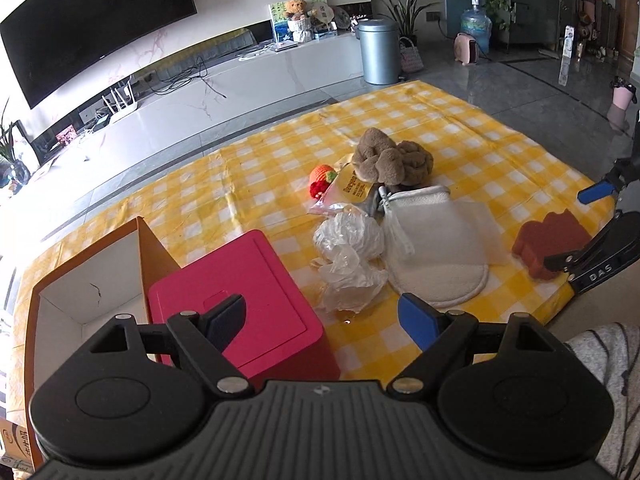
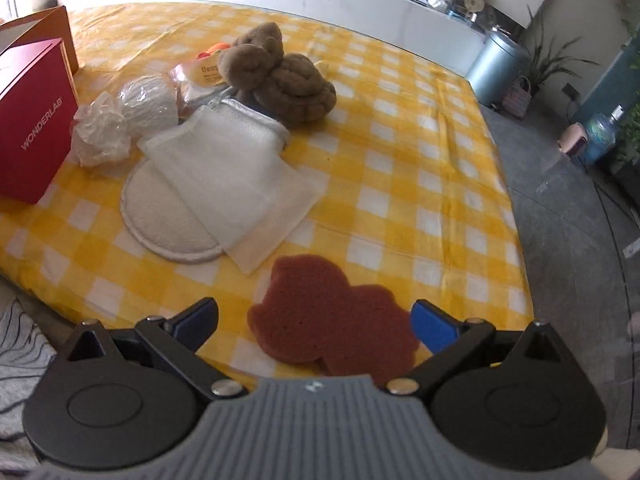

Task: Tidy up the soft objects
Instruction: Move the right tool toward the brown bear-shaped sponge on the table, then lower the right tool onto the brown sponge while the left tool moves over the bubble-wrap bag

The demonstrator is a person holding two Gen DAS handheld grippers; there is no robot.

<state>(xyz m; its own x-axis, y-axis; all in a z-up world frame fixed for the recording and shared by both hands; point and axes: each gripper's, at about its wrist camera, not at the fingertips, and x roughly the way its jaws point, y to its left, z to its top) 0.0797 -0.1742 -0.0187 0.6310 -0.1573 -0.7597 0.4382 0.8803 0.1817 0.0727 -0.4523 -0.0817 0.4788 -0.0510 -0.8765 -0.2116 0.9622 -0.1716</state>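
A brown sponge [image 2: 324,320] lies near the cloth's front edge, between the spread fingers of my open right gripper [image 2: 316,320]; that sponge [image 1: 550,244] and the right gripper [image 1: 576,228] show at the right of the left wrist view. My left gripper [image 1: 324,316] is open and empty, hovering over the pink box [image 1: 244,280] and crumpled plastic bag [image 1: 348,252]. A white bath mitt [image 1: 432,248] [image 2: 208,188], a brown plush toy [image 1: 392,160] [image 2: 276,76], a yellow-labelled packet [image 1: 352,188] and an orange knitted toy [image 1: 322,178] lie mid-cloth.
An open orange cardboard box [image 1: 92,280] stands left of the pink box [image 2: 32,120]. The yellow checked cloth [image 1: 460,128] covers a low surface. Beyond it are a grey bin [image 1: 378,52], a white TV unit [image 1: 224,92] and dark floor [image 2: 580,240]. A striped sleeve [image 1: 612,380] is at right.
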